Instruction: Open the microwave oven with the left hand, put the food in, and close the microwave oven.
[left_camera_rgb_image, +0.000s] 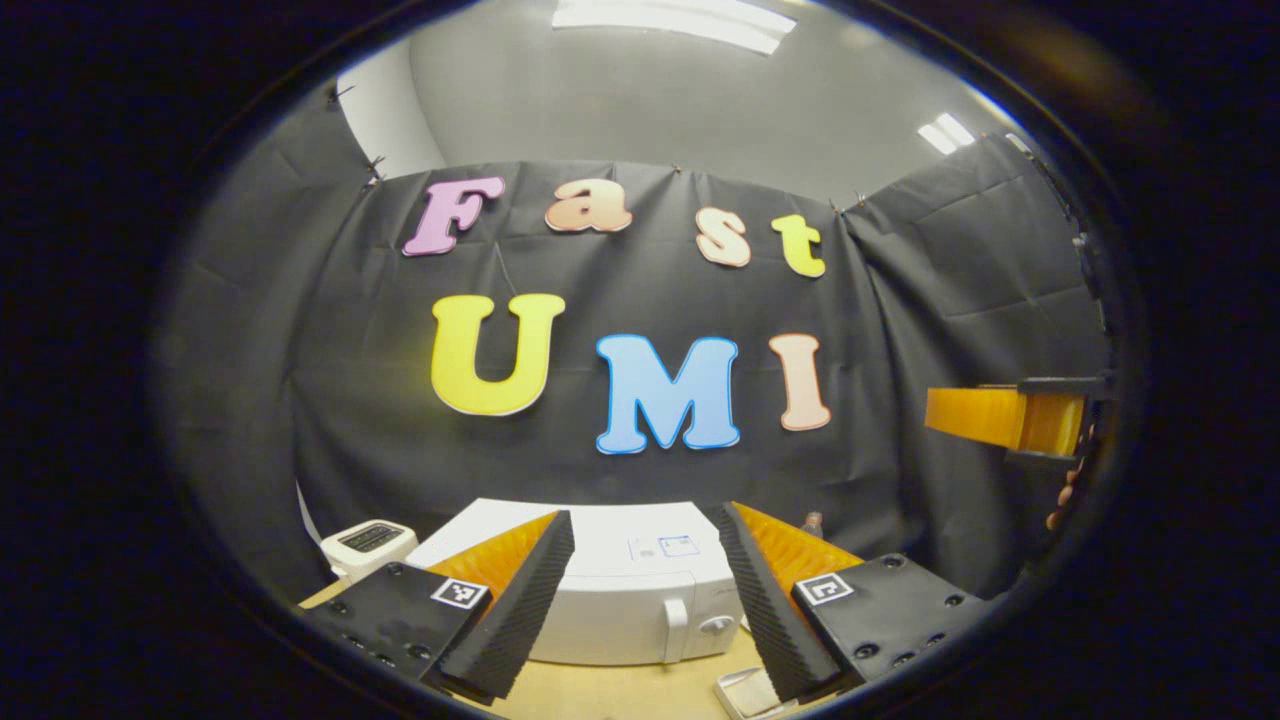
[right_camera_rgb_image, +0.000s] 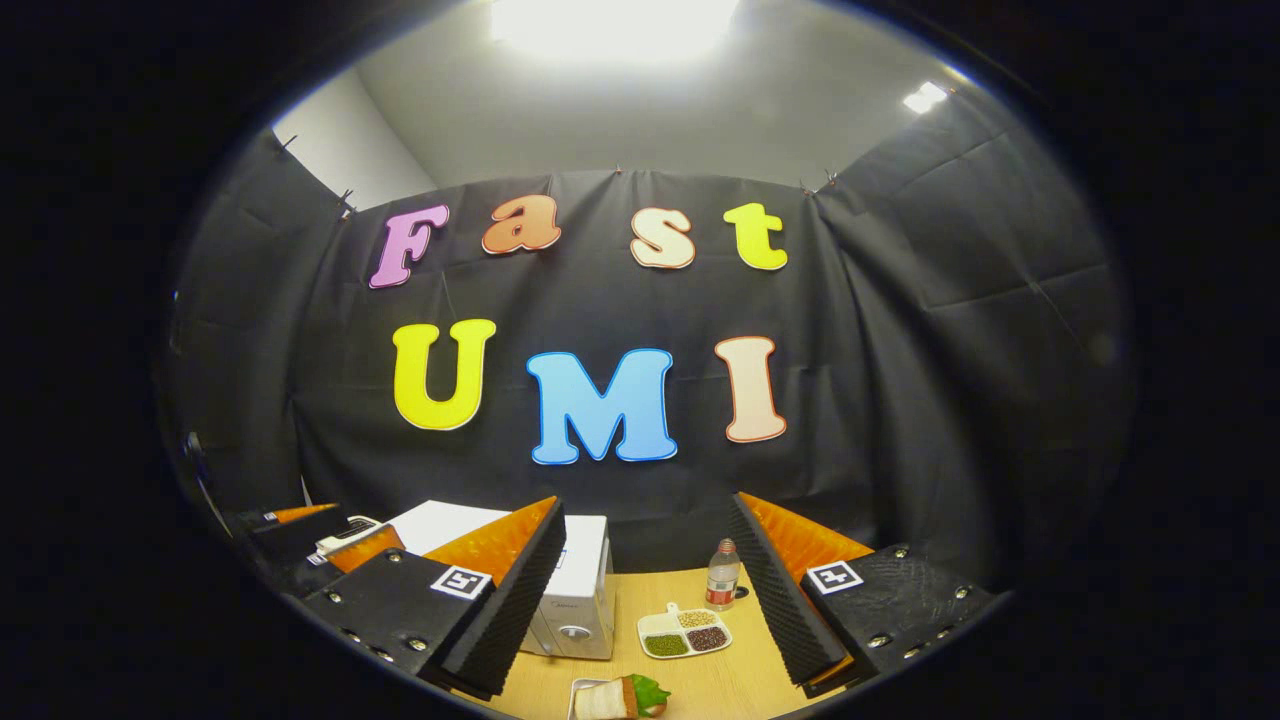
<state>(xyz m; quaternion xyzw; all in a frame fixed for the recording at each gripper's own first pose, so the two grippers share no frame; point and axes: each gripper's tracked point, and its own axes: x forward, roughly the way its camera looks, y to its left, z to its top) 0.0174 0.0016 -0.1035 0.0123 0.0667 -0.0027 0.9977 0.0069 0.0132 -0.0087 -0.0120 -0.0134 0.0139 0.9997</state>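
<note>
Left gripper view: the left claw stands wide open and holds nothing, its two fingers splayed to either side of the microwave. The microwave sits on the tabletop against the booth's black wall, door shut, with a handle and a dial at the right of its front. A small white device, possibly a scale, stands just left of the microwave. The corner of a tray shows at the lower edge, near the right finger. At the far right edge the right claw appears side-on, raised well above the tabletop; from this angle its opening cannot be told.

Right gripper view: the right claw is likewise wide open and empty, raised above the tabletop. The microwave lies at lower left, partly behind the left finger. The food, a wrapped roll with a green leaf, lies on a tray at the bottom edge, in front of the microwave and outside it. A divided dish of grains and beans sits beyond it, with a bottle just behind. The left claw shows at far left.
</note>
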